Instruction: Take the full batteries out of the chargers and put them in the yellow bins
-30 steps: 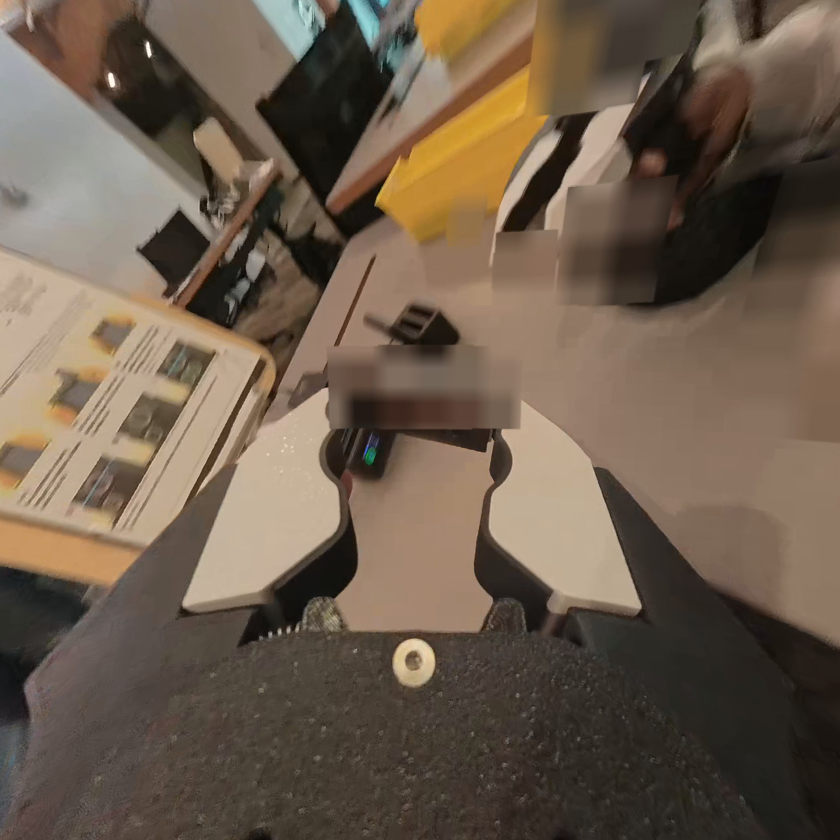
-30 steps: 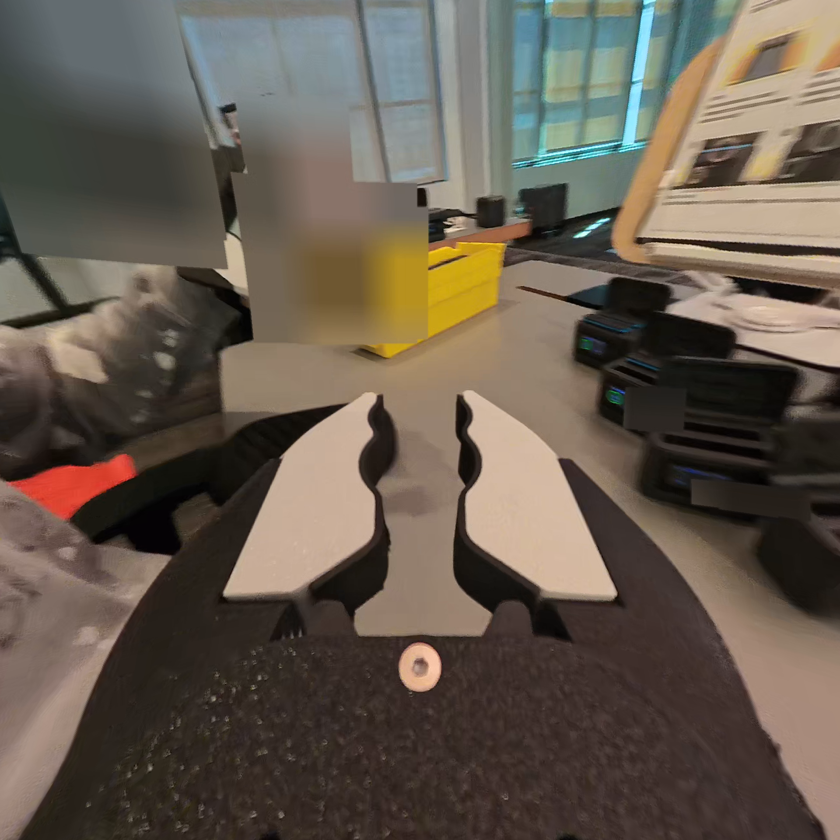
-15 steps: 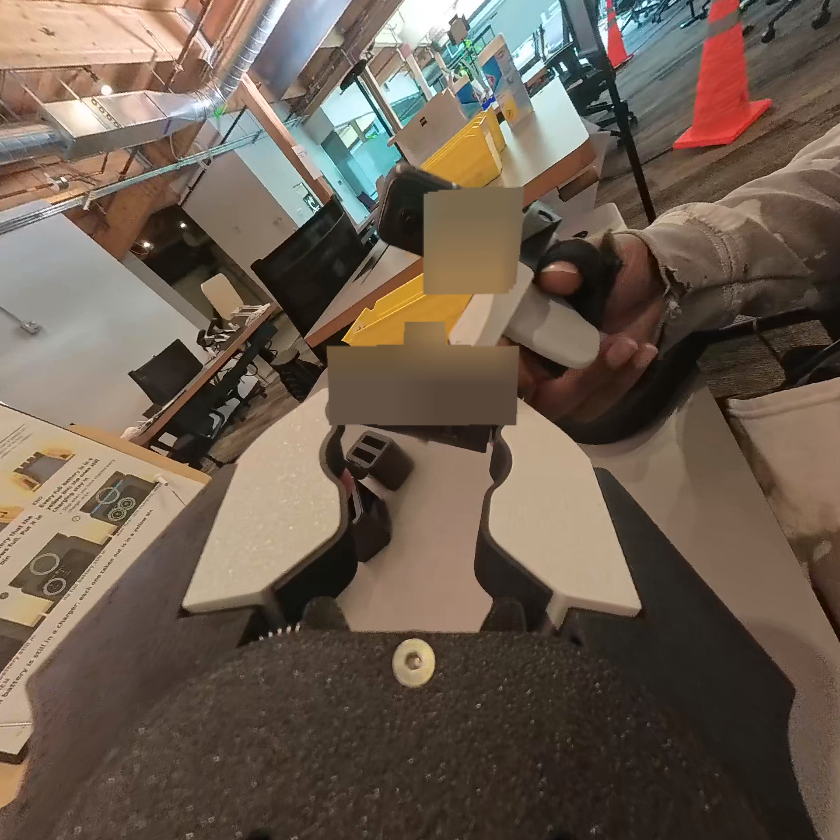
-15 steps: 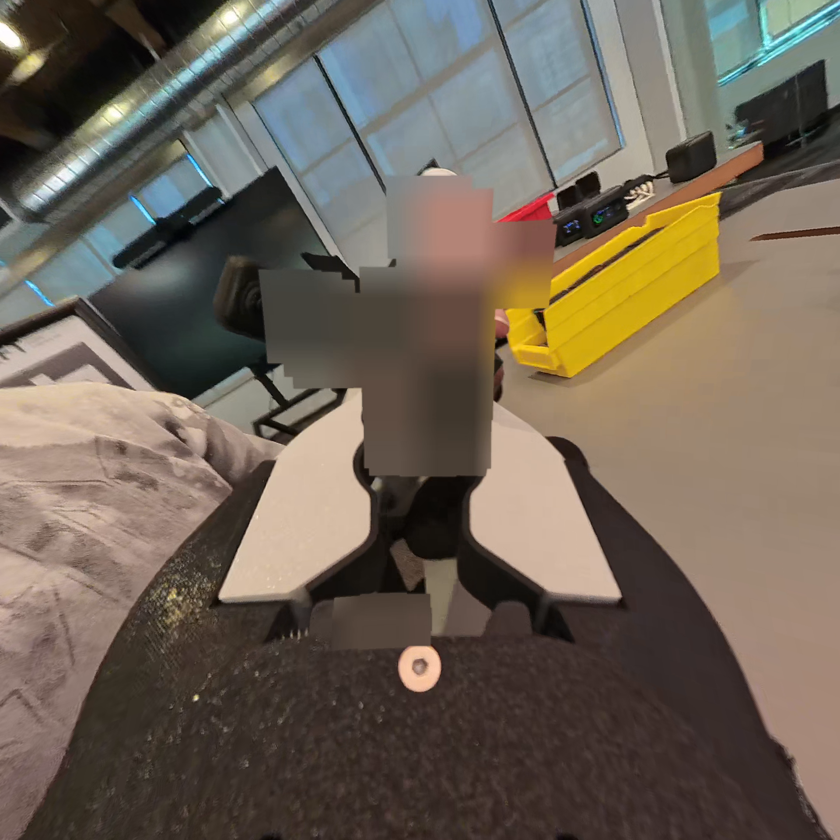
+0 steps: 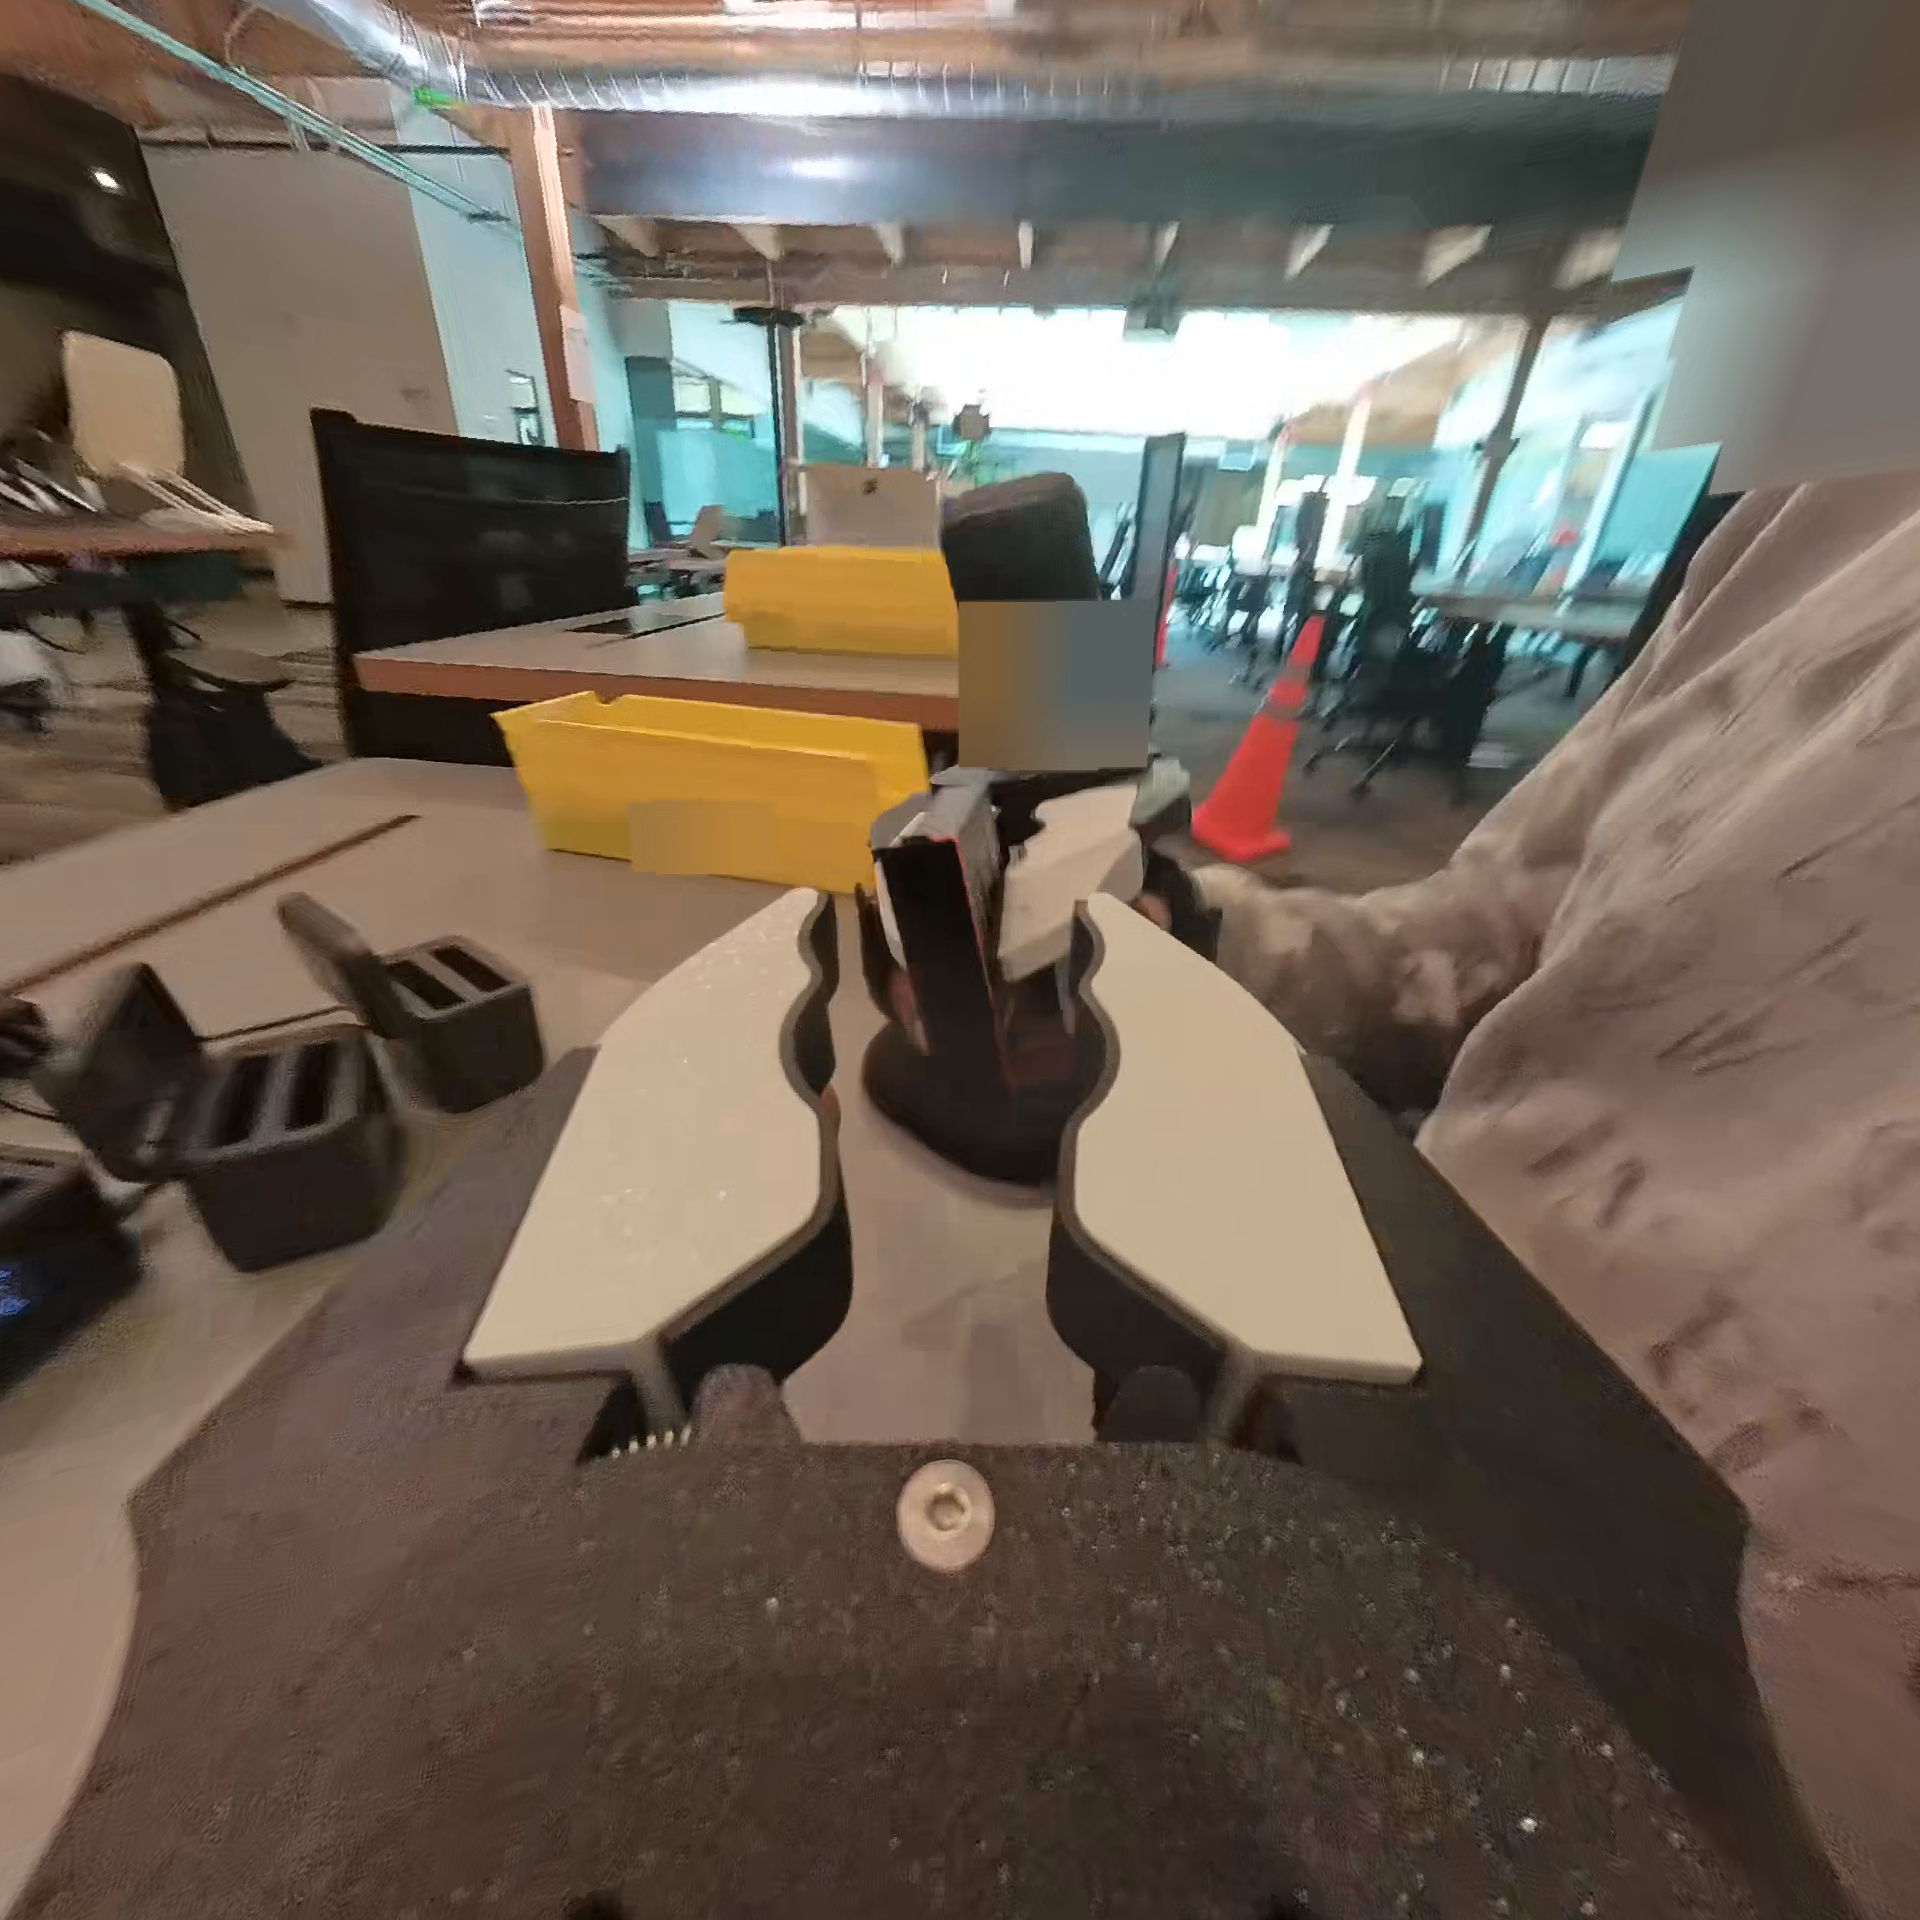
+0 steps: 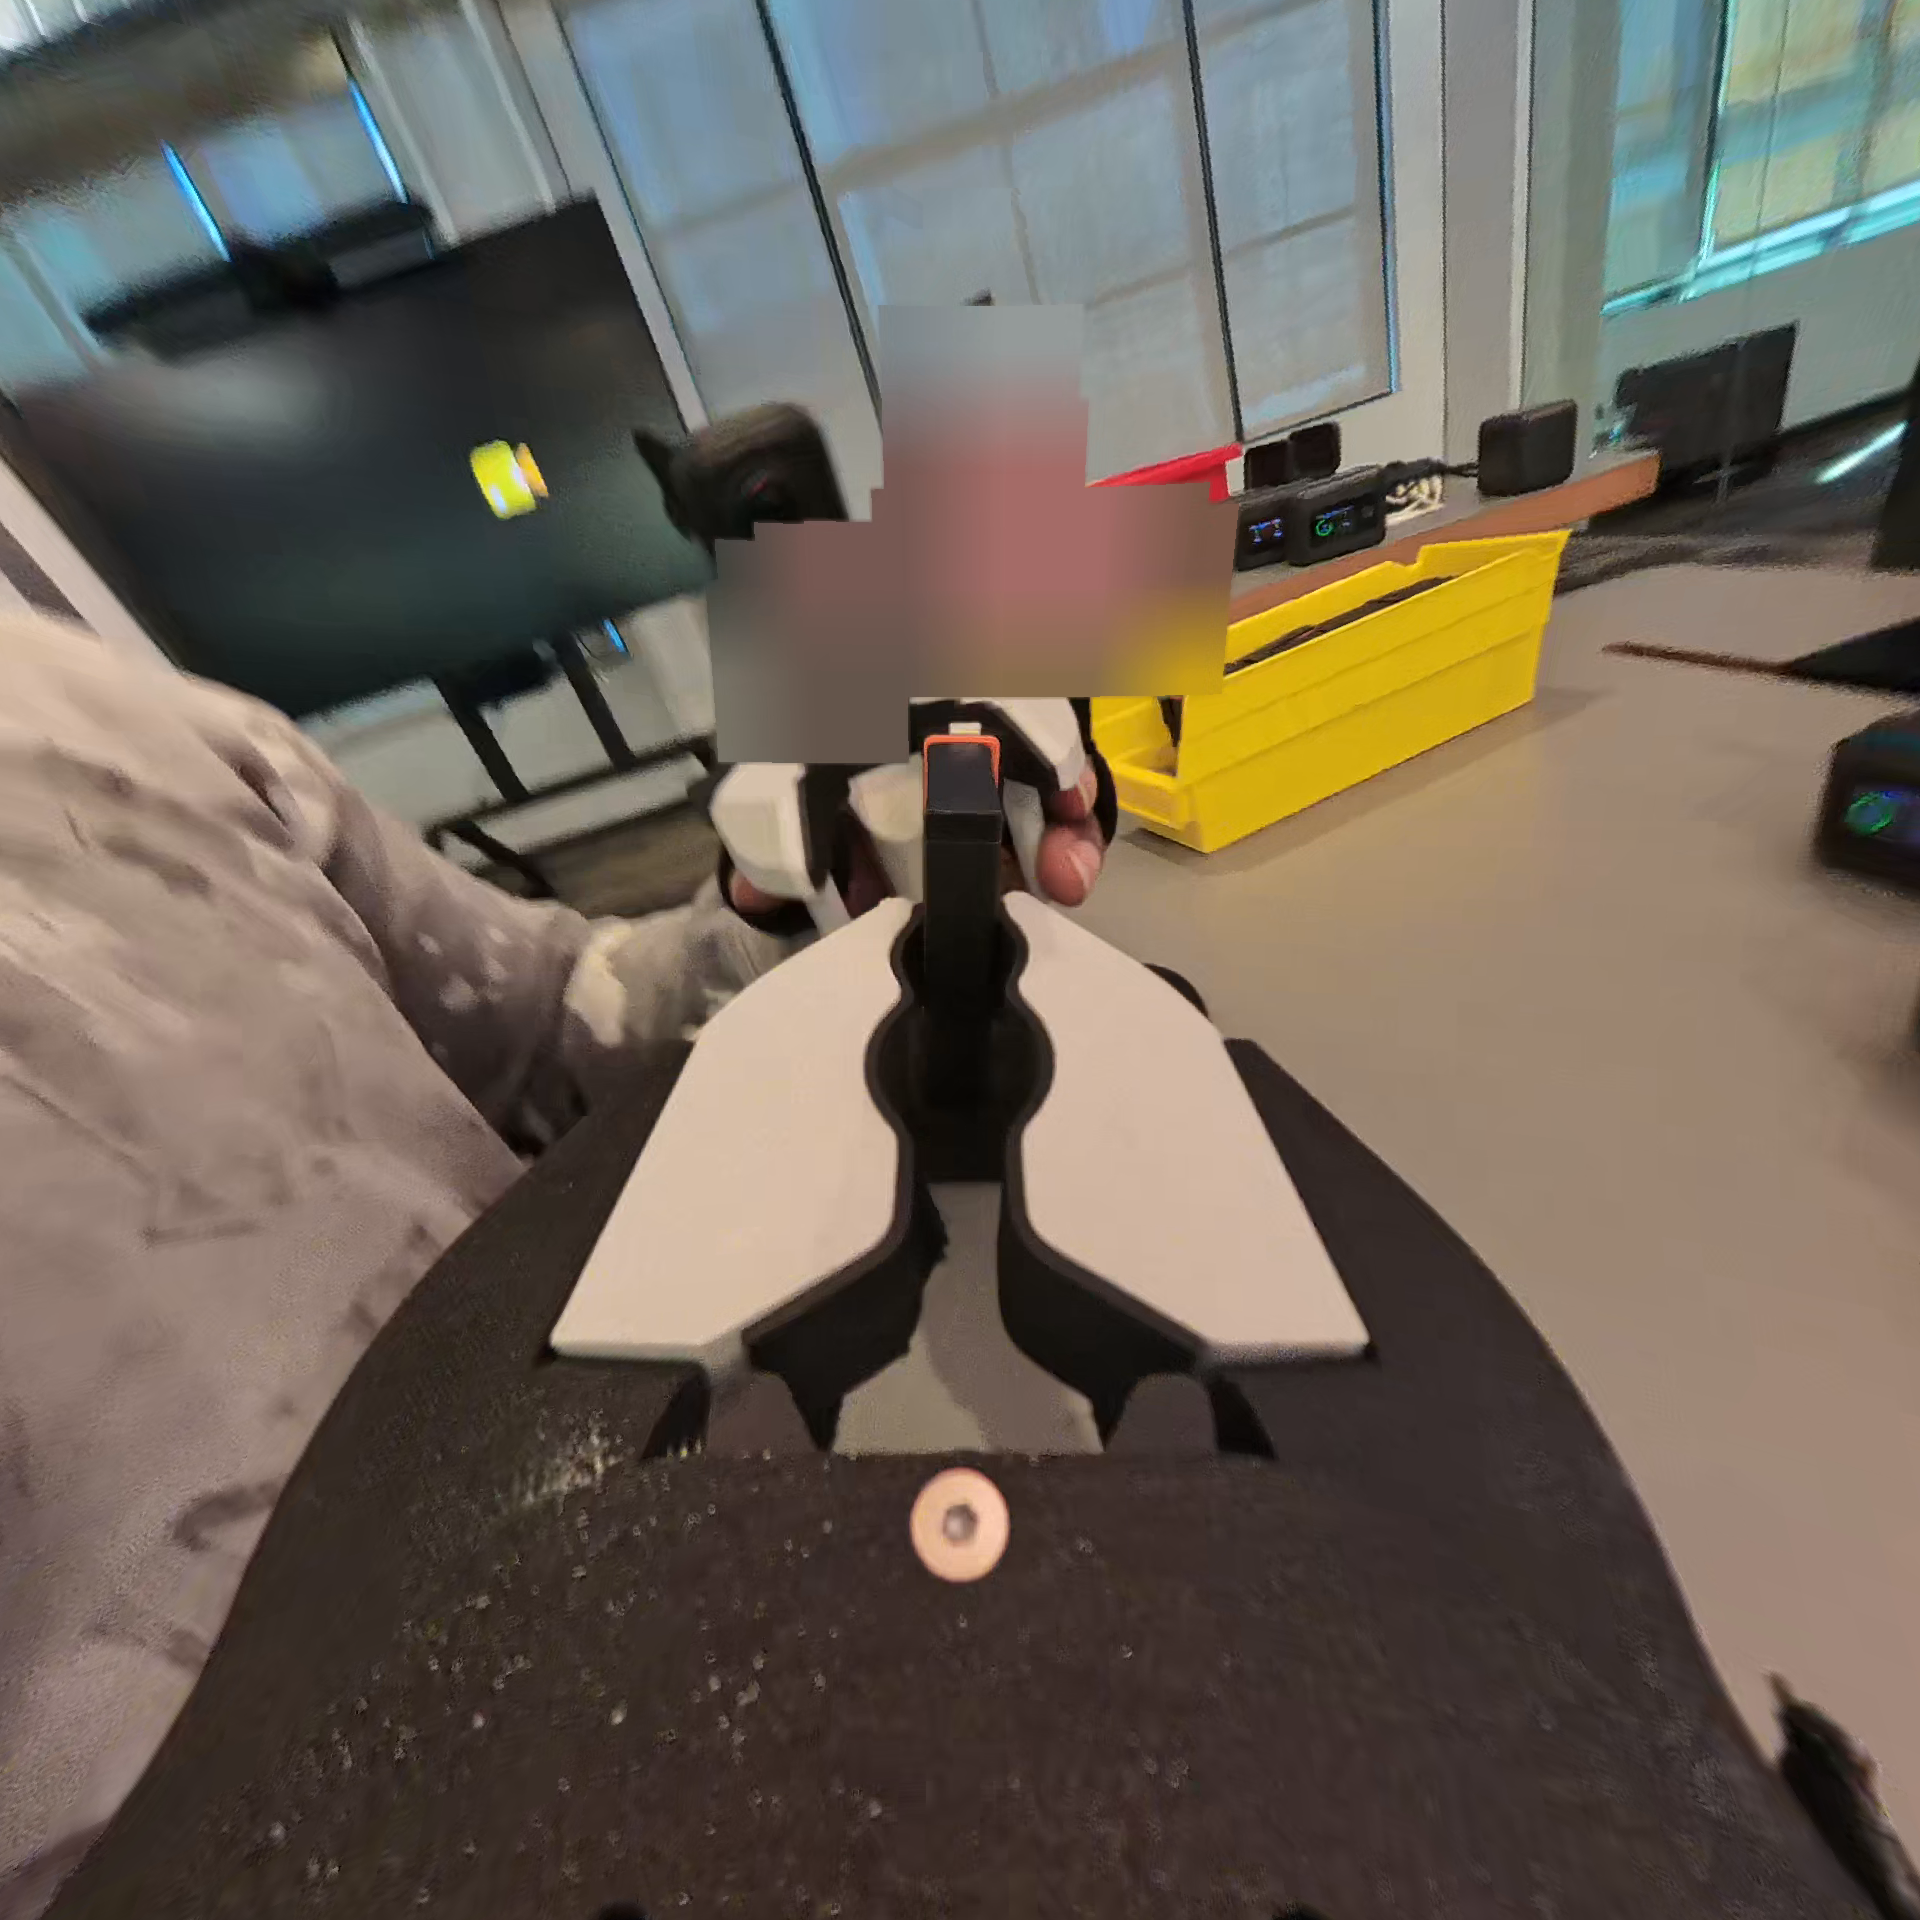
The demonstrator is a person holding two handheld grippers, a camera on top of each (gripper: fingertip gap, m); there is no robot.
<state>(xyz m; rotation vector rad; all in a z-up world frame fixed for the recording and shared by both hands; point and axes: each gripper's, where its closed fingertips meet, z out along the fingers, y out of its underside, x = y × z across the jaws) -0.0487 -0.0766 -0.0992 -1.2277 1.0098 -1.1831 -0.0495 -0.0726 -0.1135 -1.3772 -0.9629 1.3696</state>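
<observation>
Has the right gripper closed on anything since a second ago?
Yes. The right gripper, which was open over bare table, now clamps an upright black battery, and the yellow bin now lies to its right instead of ahead.

Part of the right gripper (image 5: 1023, 894), seen from the left wrist view, is covered by a mosaic patch, and its lower end is masked by the battery (image 5: 951, 961) it holds. In the right wrist view the battery's (image 6: 961, 935) lower end is lost between the closed fingers (image 6: 810, 1132), and the left gripper (image 6: 914, 821) behind it is mostly hidden by a patch. The contents of the yellow bin (image 6: 1340, 675) are too dark and small to be identified. At the left edge of the left wrist view a charger (image 5: 42, 1262) is cut off; the open chargers (image 5: 281, 1132) are smeared by motion.
</observation>
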